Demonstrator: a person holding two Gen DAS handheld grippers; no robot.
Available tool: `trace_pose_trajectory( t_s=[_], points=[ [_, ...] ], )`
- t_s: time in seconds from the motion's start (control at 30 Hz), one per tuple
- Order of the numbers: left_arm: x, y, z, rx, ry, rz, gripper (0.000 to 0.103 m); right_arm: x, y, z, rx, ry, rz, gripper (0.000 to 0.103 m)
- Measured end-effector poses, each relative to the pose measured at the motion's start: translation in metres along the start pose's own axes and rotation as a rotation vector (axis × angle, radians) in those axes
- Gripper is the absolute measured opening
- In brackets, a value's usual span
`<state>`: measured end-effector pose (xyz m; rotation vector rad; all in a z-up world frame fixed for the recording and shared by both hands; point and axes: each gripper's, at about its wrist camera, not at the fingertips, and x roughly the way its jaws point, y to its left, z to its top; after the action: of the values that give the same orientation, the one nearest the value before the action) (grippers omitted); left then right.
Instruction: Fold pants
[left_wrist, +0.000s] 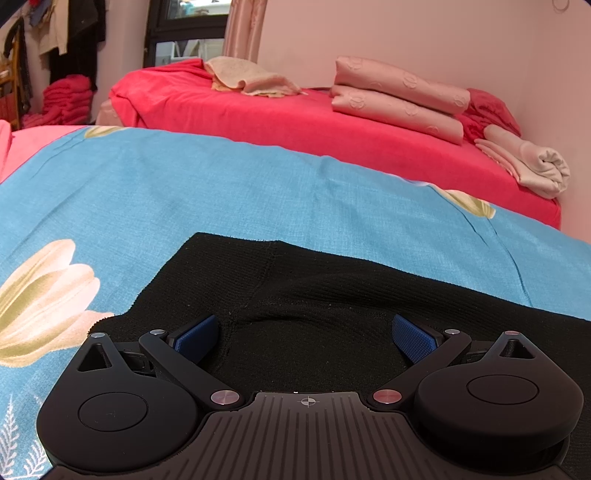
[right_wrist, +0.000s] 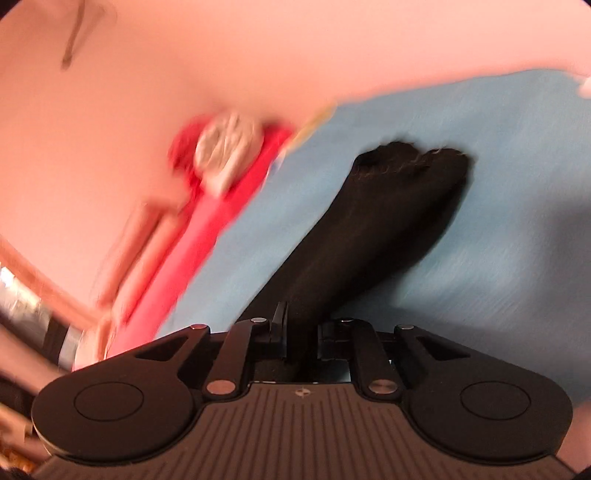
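Note:
The black knit pants (left_wrist: 325, 295) lie flat on a blue flowered sheet (left_wrist: 184, 192). My left gripper (left_wrist: 306, 332) is open just above the pants, its blue pads (left_wrist: 195, 336) spread wide over a dented fold of the fabric. In the right wrist view, which is blurred and tilted, my right gripper (right_wrist: 301, 332) is shut on the black pants (right_wrist: 369, 229). The two pant legs stretch away from its jaws to their cuffs, lifted off the blue sheet (right_wrist: 498, 203).
A red-covered bed (left_wrist: 295, 122) stands behind the sheet, with folded pink bedding (left_wrist: 399, 99), a beige towel (left_wrist: 247, 77) and a rolled cloth (left_wrist: 532, 166). A pink wall (left_wrist: 443, 37) is behind. Clothes hang at the far left (left_wrist: 55, 37).

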<state>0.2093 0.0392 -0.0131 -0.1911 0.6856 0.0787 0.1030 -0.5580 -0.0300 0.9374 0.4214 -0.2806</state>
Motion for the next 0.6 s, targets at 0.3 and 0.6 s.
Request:
trace_pose_trajectory(
  t_s=[0.3, 0.6],
  points=[
    [-0.001, -0.001, 0.0, -0.003, -0.009, -0.015, 0.103, 0.013, 0.028, -0.009, -0.082, 0.034, -0.085, 0.035],
    [-0.021, 0.016, 0.004, -0.102, -0.111, -0.027, 0.103, -0.056, 0.191, -0.158, -1.111, -0.364, -0.191, 0.02]
  ],
)
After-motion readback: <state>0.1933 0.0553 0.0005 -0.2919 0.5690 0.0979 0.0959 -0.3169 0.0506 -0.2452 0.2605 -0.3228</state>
